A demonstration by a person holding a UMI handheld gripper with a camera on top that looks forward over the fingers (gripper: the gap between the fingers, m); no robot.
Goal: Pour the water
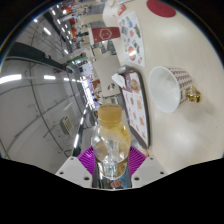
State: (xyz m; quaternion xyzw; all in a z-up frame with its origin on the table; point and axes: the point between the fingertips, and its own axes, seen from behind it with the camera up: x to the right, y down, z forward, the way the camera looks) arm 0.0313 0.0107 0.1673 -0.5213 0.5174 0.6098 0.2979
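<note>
A: So, what has the gripper (112, 163) got?

B: A clear plastic bottle (112, 135) with yellowish liquid in it. It sits between the two fingers, and the purple pads (90, 157) lie against its sides at nine and three o'clock of the bottle. The jaws are closed down to the bottle's width, both pressing on it.

A: Which way does the bottle point?

B: Away from the camera, toward twelve o'clock, with its far end reaching the edge of a table (140, 60). The whole scene looks tilted, so I cannot tell how steeply the bottle itself leans.

A: And the cup?

B: A white paper cup (170, 86) with a small printed pattern lies at about two o'clock from the bottle, near it but not touching. Its open mouth faces the bottle's side. Just past it, at three o'clock of the cup, is a small yellowish thing (192, 96) too small to name.

A: Anything else on the table?

B: A white card or tray (134, 95) with red markings under the bottle's far end, and a red-and-white box (107, 35) well beyond, at twelve o'clock.
</note>
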